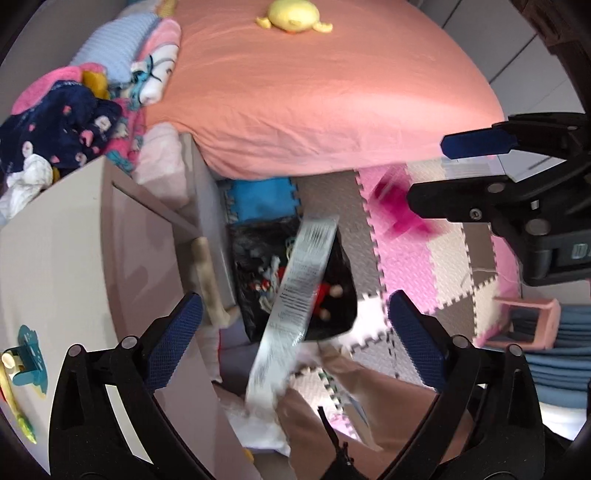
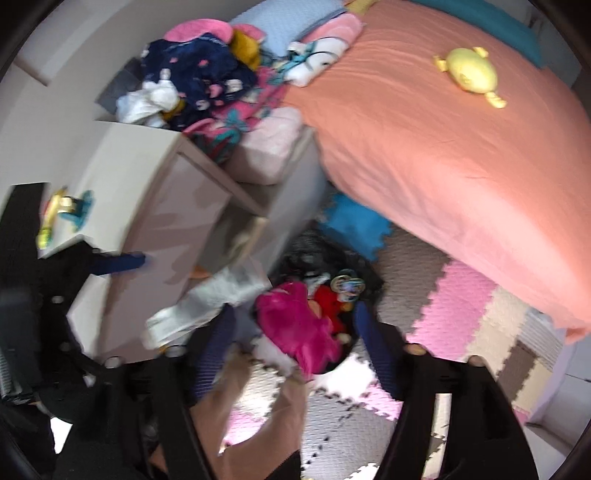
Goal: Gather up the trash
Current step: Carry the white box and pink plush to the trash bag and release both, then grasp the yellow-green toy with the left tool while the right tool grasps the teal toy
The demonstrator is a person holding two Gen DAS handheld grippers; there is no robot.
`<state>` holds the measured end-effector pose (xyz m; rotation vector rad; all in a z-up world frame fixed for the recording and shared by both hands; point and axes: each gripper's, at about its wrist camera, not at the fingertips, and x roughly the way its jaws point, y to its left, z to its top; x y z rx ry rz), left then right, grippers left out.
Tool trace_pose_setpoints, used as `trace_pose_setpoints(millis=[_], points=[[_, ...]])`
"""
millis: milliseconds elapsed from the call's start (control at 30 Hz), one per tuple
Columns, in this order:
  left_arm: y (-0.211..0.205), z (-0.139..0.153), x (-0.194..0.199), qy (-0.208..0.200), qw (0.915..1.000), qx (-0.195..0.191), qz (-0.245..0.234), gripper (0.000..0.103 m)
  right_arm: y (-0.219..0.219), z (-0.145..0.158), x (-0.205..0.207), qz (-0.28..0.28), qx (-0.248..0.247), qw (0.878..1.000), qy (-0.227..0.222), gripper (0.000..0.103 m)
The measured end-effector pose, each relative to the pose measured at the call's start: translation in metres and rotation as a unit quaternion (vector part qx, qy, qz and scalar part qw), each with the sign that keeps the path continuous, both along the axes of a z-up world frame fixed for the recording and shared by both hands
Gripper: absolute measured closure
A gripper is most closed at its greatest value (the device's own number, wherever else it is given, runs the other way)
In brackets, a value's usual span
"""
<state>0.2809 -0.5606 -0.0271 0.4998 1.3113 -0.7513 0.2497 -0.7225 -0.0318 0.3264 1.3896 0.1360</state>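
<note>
Jaws first: the left gripper [image 1: 295, 336] stands wide, holding nothing, and between its blue pads [image 1: 173, 339] a long silvery printed plastic wrapper [image 1: 295, 295] hangs blurred, its far end over the mouth of the black plastic trash bag [image 1: 332, 317] just ahead on the floor. Whether the wrapper is falling free or resting on something below the jaws cannot be told from the blur. The right gripper [image 2: 291, 354] is also spread wide with no grip; a crumpled bright magenta piece [image 2: 299, 328] sits between its pads over the bag's opening, beside a red stuffed toy [image 2: 328, 301] already inside.

Judging from this, the step in hand is dropping both pieces into the bag. To do it well, keep each pair of jaws centred over the opening, since the long wrapper could tip toward the white cabinet [image 1: 74, 240] left of the left jaws instead of sliding in. Lower rather than toss, and withdraw straight back.

Beyond the bag lies the puzzle-edged foam floor mat [image 1: 413, 258], then the bed with a salmon sheet [image 1: 332, 103], carrying a yellow plush toy [image 1: 293, 16] at the far side.
</note>
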Motion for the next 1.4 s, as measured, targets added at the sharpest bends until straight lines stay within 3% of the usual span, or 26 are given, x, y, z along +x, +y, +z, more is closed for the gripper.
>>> trace_pose_setpoints(millis=[333,733,1100,1400], points=[[0.013,-0.003,0.003,0.007,0.9998,-0.005,0.020,0.006,-0.003,-0.004,-0.006,-0.009,-0.001,1.000,0.002,0.032],[0.053,0.000,0.008,0.004,0.9982,-0.017,0.057,0.006,0.036,-0.002,0.009,0.022,0.011,1.000,-0.007,0.032],[0.147,0.014,0.020,-0.024,0.9906,-0.022,0.133,0.006,0.126,0.021,0.041,0.109,0.029,0.992,-0.049,0.032],[0.250,0.021,0.028,-0.034,0.9713,-0.026,0.234,0.006,0.221,0.043,0.065,0.213,0.024,0.971,-0.105,0.032]])
